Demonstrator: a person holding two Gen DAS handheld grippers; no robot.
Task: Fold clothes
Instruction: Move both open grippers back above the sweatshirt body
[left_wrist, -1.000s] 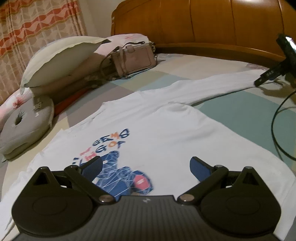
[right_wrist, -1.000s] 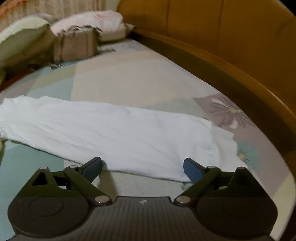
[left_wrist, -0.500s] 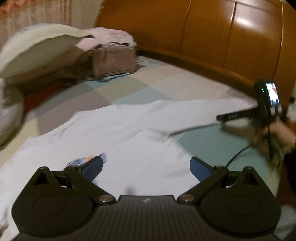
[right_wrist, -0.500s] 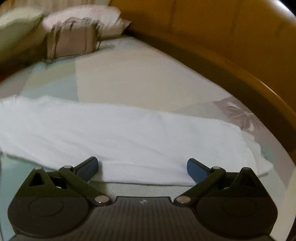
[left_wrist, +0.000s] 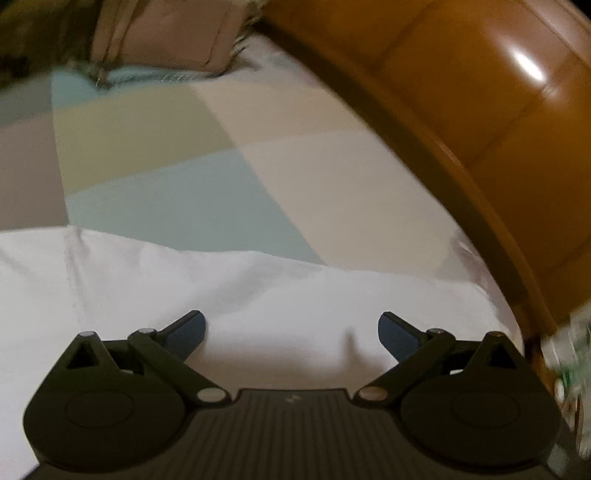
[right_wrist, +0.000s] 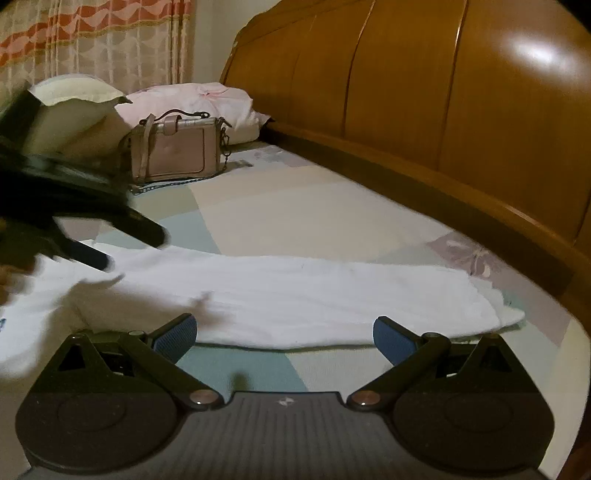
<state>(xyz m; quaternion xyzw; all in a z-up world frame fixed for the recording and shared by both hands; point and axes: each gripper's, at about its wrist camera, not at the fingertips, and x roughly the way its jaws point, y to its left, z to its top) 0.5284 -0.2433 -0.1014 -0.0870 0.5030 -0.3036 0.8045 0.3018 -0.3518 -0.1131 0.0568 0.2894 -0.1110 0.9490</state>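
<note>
Blue-padded fingers of the left gripper (left_wrist: 291, 332) stood spread wide, holding nothing, low over the white cloth of the long-sleeved shirt (left_wrist: 258, 288), which filled the near part of its blurred view. The right gripper (right_wrist: 284, 334) was likewise spread and empty, its fingertips (right_wrist: 391, 338) just short of the near edge of the shirt's sleeve (right_wrist: 314, 295). That sleeve lay stretched flat across the patchwork bedsheet (right_wrist: 295, 210), running from the shirt's body at the left out to a cuff (right_wrist: 506, 314) near the bed's right edge. In the right wrist view the left gripper (right_wrist: 88, 251) showed as a dark, motion-smeared shape above the sleeve's shoulder end; whether it touched the cloth could not be told. Beyond the sleeve lay bare sheet in pale green, beige and blue blocks. Further back a pink handbag (right_wrist: 177, 151) stood upright with its chain strap trailing, pillows (right_wrist: 74, 107) piled behind it. Farthest stood the polished wooden headboard (right_wrist: 406, 92) and a patterned curtain (right_wrist: 92, 40).
</note>
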